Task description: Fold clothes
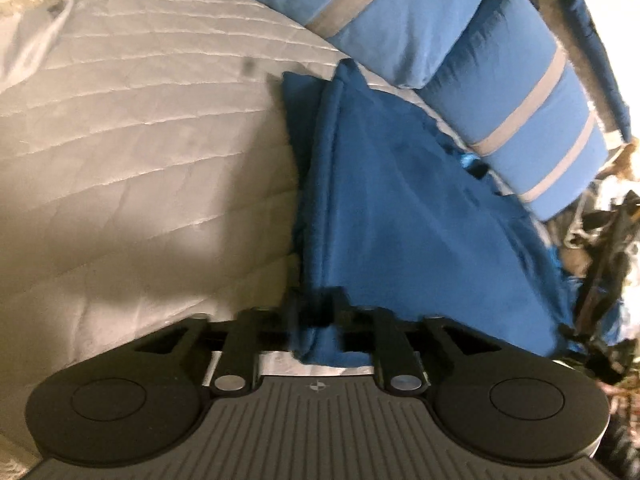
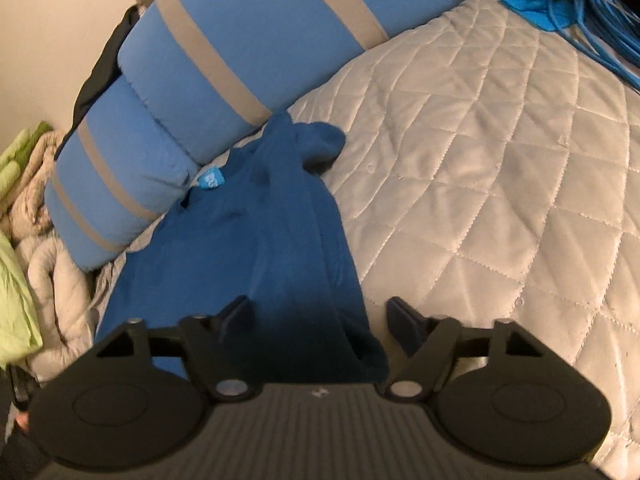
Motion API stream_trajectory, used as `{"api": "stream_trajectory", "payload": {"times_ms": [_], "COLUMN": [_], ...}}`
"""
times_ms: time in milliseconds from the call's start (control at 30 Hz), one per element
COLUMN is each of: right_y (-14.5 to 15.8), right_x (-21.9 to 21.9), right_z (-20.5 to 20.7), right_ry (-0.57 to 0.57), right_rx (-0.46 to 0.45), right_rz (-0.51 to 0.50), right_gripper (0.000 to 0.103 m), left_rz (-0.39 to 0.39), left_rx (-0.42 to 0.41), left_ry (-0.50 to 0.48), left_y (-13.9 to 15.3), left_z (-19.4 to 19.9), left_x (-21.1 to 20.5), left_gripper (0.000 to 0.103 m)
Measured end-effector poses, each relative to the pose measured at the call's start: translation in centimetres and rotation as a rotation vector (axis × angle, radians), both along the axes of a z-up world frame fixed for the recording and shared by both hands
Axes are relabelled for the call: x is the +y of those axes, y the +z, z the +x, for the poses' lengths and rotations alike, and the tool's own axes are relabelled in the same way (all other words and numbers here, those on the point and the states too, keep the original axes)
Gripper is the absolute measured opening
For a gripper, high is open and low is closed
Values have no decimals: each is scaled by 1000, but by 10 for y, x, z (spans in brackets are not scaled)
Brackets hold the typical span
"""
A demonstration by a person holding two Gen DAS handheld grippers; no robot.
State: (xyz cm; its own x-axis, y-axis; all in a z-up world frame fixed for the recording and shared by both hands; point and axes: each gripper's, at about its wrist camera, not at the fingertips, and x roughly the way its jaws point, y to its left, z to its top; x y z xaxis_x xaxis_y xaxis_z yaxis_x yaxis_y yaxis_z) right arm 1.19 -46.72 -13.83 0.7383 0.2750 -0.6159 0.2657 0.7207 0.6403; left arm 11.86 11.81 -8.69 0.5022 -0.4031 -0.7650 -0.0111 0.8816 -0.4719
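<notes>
A dark blue soft knit garment (image 1: 400, 208) lies folded lengthwise on a bed covered by a pale grey quilted bedspread (image 1: 140, 140) stitched in a diamond pattern. In the left wrist view the garment runs from the centre down to the lower edge of the frame, and the bedspread fills the left half. The left claw (image 1: 316, 312) is narrowed around the garment's near end, with a bunch of the fabric between its fingers.

In the right wrist view the same garment (image 2: 280, 240) stretches from the middle to the bottom centre, a small light blue label (image 2: 211, 179) at its upper left. The right claw (image 2: 320, 316) stands fairly wide; its left finger (image 2: 236, 312) rests over the fabric, its right finger (image 2: 404, 320) over the bedspread (image 2: 500, 180), and the pads do not press the cloth.

Two light blue pillows with grey stripes (image 2: 192, 92) lie across the upper left, touching the garment's far end. A beige wall (image 2: 52, 40) shows behind them. Crumpled pale and green bedding (image 2: 24, 240) sits at the left edge.
</notes>
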Motion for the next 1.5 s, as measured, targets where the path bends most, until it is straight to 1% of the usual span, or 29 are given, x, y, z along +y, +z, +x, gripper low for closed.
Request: {"api": "stream_trajectory", "payload": {"times_ms": [33, 100, 133, 167, 200, 233, 300, 400, 500, 533, 633, 733, 900, 1000, 1267, 1433, 1500], "right_y": [-1, -5, -9, -13, -17, -16, -10, 1, 16, 21, 36, 46, 58, 63, 81, 94, 102], "right_x": [-2, -8, -11, -15, -18, -18, -14, -5, 4, 6, 15, 24, 36, 42, 58, 72, 88], "right_z": [-1, -2, -3, -4, -6, -7, -7, -7, -6, -6, -6, -6, -4, -2, 5, 20, 30], "right_ry": [-15, -38, -52, -69, -85, -92, -82, -74, -65, -56, -39, -34, -24, -17, 4, 4, 24], "right_rx": [-1, 2, 7, 6, 3, -6, -16, -26, -48, -63, -100, -113, -141, -147, -176, -182, -200], "right_rz": [15, 63, 119, 191, 256, 268, 222, 162, 102, 87, 61, 31, 10, -3, -82, -125, -166], "right_gripper": [59, 39, 36, 28, 24, 23, 20, 18, 18, 17, 17, 17, 17, 16, 16, 16, 16], "left_rz": [32, 116, 172, 232, 282, 322, 384, 464, 519, 525, 510, 509, 515, 503, 403, 393, 384], "left_rx": [-21, -69, -92, -118, -141, -163, -198, -234, -253, -258, -267, -276, -290, -299, -335, -328, -311], "left_ry": [6, 13, 20, 29, 36, 39, 41, 37, 28, 26, 18, 13, 6, 1, -13, 0, 19], "left_y": [3, 13, 18, 24, 29, 33, 41, 51, 55, 56, 59, 62, 66, 68, 79, 77, 75], "left_z": [-4, -12, -15, -19, -23, -26, -32, -39, -44, -44, -49, -54, -62, -66, -82, -86, -86], "left_x": [-2, -7, -10, -14, -18, -22, -29, -39, -49, -51, -53, -54, -57, -58, -55, -46, -39], "left_gripper": [34, 45, 47, 51, 55, 58, 62, 63, 63, 63, 63, 63, 64, 64, 64, 64, 64]}}
